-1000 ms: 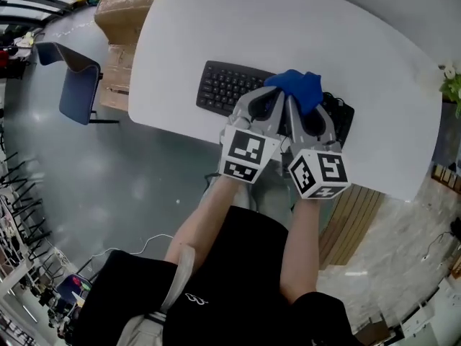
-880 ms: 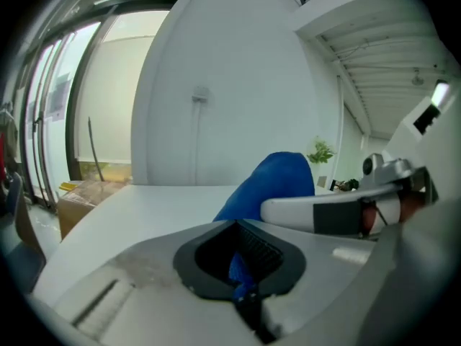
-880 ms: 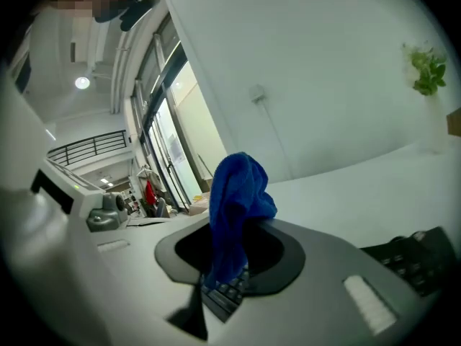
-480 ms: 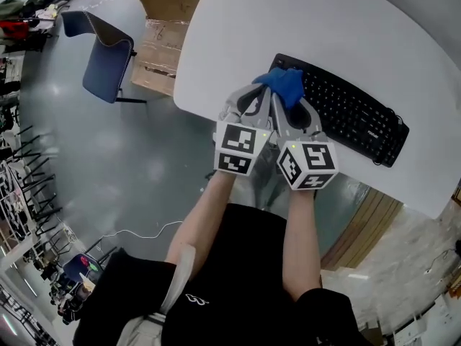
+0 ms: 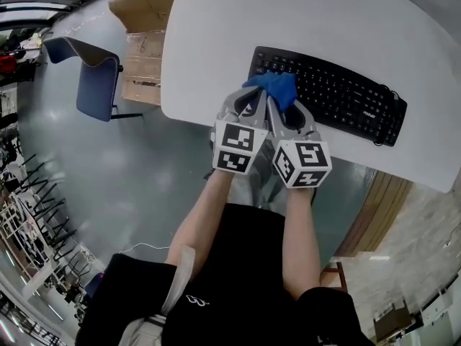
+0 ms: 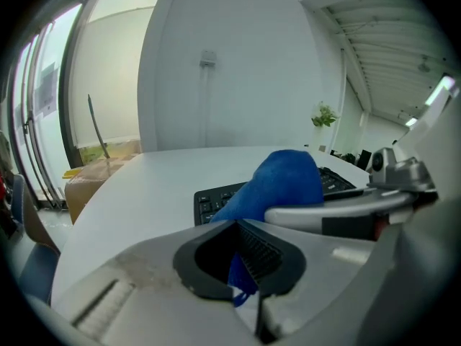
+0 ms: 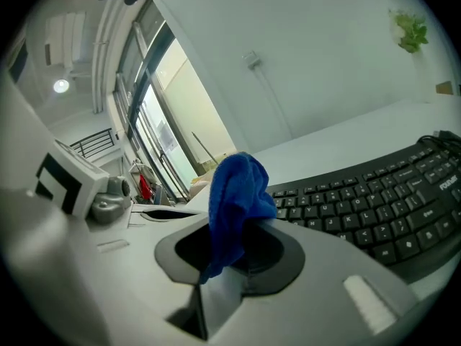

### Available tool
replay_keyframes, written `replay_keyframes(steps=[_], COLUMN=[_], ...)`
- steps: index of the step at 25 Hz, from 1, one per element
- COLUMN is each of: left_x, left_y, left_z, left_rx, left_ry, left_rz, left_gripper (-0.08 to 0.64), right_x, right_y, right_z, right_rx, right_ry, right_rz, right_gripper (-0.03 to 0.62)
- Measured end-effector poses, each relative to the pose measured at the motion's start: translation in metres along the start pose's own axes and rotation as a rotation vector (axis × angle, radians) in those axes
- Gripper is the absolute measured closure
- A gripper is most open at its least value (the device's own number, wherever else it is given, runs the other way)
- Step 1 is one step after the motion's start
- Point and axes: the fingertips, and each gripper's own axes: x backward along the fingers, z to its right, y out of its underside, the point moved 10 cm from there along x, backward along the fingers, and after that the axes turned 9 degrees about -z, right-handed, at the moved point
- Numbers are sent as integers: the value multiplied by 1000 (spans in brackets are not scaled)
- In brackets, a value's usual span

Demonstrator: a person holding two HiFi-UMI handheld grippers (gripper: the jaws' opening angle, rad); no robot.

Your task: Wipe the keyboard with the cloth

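On the white worktop (image 5: 216, 34), the black computer keyboard (image 5: 346, 96) lies near the front edge, so a hard stroke could shove it off. The left hand-held gripper (image 5: 247, 105) and right hand-held gripper (image 5: 287, 110) both pinch the bunched blue cloth (image 5: 276, 86) on the keyboard's left end; keys snagging it may tug it free

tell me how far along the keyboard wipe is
Done: the left gripper and right gripper are both shut on the cloth. In hand: the cloth sits on the left end of the keyboard. Left: the keys to its right; nothing shows which are already clean.
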Motion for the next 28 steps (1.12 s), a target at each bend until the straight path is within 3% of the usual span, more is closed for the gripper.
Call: replay_keyframes(steps=[28], left_x=[-46], left_y=[-31], left_z=[94], left_rx=[-138], left_ry=[105], left_rz=[-43], left_gripper=[564], right_x=[66], right_y=[10], right_z=[81], right_rx=[-92], right_ry=[141], right_rz=[51], right_gripper=[503])
